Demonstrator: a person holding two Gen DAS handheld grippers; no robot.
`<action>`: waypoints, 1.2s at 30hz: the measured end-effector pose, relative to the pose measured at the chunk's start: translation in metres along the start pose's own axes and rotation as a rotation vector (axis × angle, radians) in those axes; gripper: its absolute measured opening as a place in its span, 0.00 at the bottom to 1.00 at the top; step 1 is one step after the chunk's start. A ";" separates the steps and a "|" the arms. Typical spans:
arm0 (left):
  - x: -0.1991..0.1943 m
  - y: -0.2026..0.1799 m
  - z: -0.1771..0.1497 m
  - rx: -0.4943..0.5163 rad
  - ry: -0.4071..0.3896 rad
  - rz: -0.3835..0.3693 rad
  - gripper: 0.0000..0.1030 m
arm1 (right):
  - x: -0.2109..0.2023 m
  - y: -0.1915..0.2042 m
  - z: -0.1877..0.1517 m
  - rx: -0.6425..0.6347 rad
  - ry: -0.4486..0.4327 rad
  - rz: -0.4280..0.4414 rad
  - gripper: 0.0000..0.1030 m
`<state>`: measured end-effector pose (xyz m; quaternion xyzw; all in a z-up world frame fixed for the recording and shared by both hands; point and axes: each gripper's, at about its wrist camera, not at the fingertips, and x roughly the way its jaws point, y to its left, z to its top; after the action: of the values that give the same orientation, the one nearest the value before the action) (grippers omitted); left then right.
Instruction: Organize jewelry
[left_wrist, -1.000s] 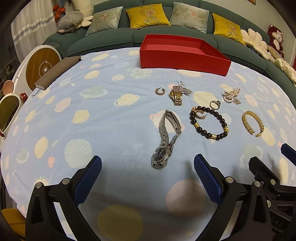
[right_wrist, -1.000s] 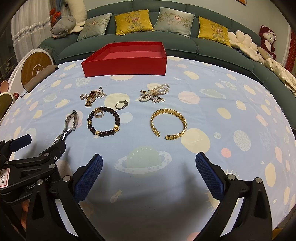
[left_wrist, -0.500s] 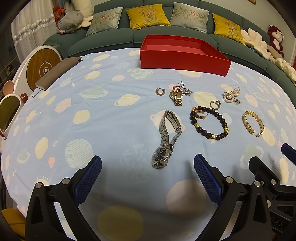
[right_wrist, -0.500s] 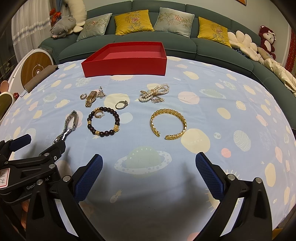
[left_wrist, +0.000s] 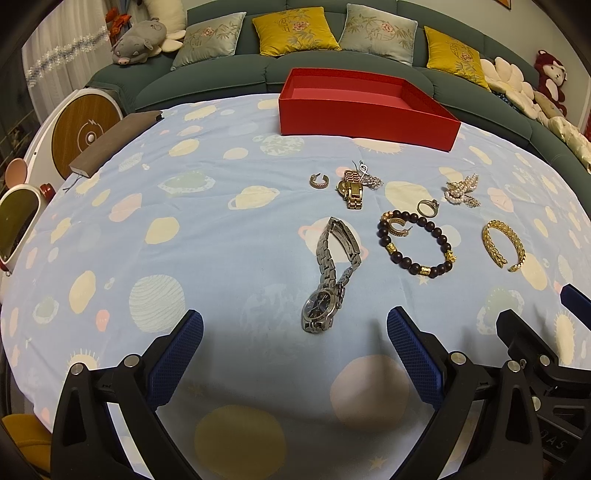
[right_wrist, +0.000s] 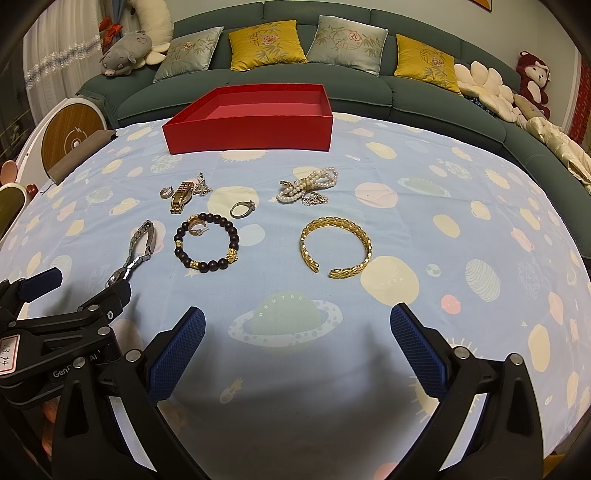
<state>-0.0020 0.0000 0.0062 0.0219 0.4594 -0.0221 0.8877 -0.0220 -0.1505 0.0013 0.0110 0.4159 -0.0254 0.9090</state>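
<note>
Red box (right_wrist: 251, 122) stands empty at the cloth's far edge. Watch (left_wrist: 328, 273), bead bracelet (right_wrist: 207, 243) and gold bangle (right_wrist: 334, 247) lie outside it. Left gripper (left_wrist: 295, 354) and right gripper (right_wrist: 297, 354) both spread wide, holding nothing.

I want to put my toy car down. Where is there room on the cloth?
Left of the watch, out to the book, is bare. So is right of the gold bangle. Between the watch and the pearls it is crowded.
</note>
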 end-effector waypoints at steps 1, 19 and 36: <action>-0.001 0.001 0.000 -0.002 0.002 -0.007 0.94 | 0.000 0.000 0.000 -0.001 -0.001 -0.001 0.95; 0.016 0.014 0.015 -0.037 0.035 -0.049 0.94 | 0.019 -0.054 0.027 0.108 -0.009 -0.045 0.95; 0.029 -0.003 0.020 0.006 0.015 -0.061 0.42 | 0.066 -0.039 0.038 0.067 0.053 -0.022 0.68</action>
<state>0.0307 -0.0049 -0.0056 0.0105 0.4666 -0.0503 0.8830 0.0478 -0.1936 -0.0236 0.0374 0.4389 -0.0490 0.8964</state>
